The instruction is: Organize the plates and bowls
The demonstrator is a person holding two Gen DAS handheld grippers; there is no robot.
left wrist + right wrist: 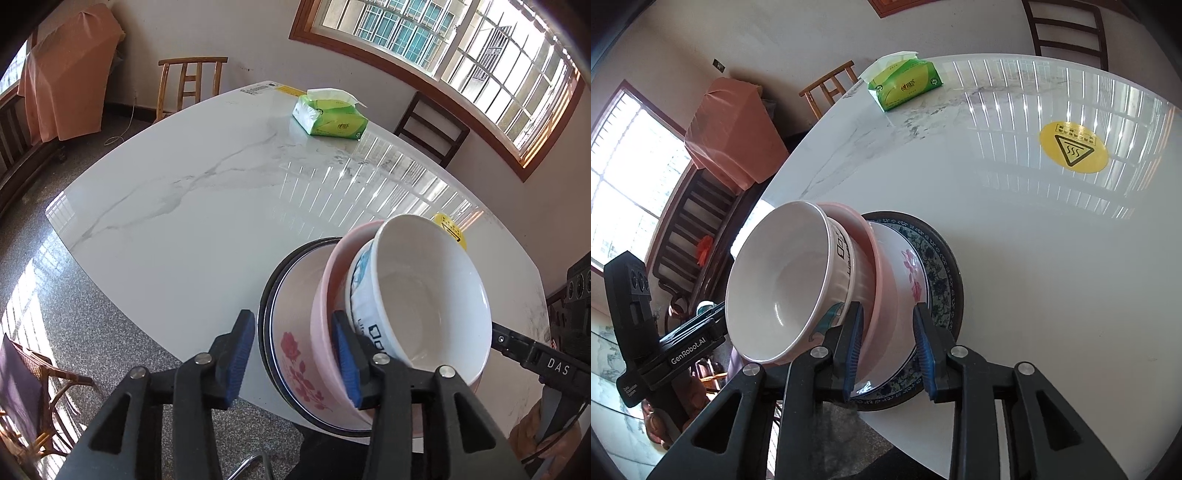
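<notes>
Neatly nested white bowl [432,295] atop plates [934,266]

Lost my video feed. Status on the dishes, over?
Left gripper open, right gripper open, both straddling rims. White bowl nested in pink bowl, on stacked plates. Nothing in the way.
</notes>
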